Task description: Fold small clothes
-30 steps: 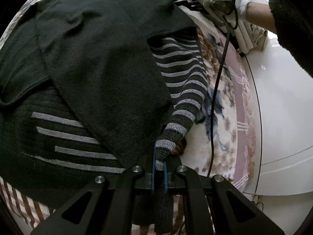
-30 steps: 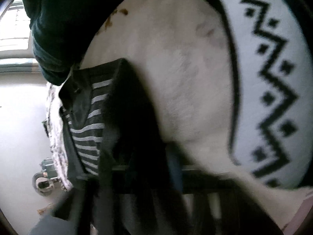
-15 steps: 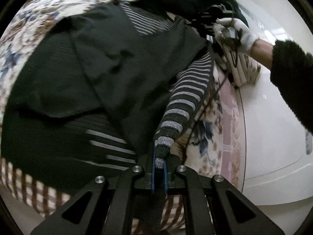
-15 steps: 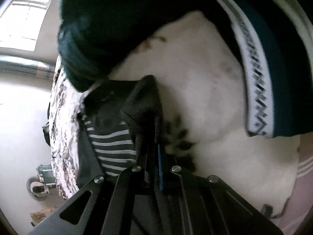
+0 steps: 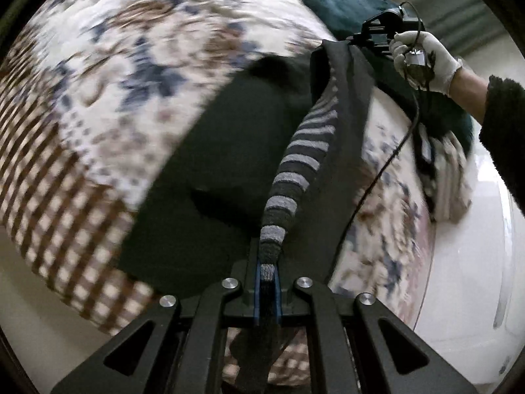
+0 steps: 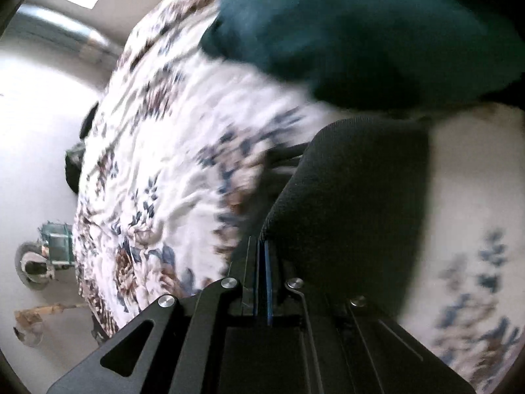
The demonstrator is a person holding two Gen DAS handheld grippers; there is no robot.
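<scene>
Floral bedspread [image 5: 137, 75] with checked border [image 5: 59, 229] above pale floor [image 6: 36, 105]

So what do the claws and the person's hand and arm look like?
Each claw is black, with angled struts, silver round bolts and thin blue pads: the left claw and right claw match. The person's right hand wears a white glove, the arm a fuzzy black sleeve. A thin black cable hangs from the handle.

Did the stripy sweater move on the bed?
Yes. The striped sweater has been lifted and pulled rightward, uncovering much of the flowery bedspread it covered.
</scene>
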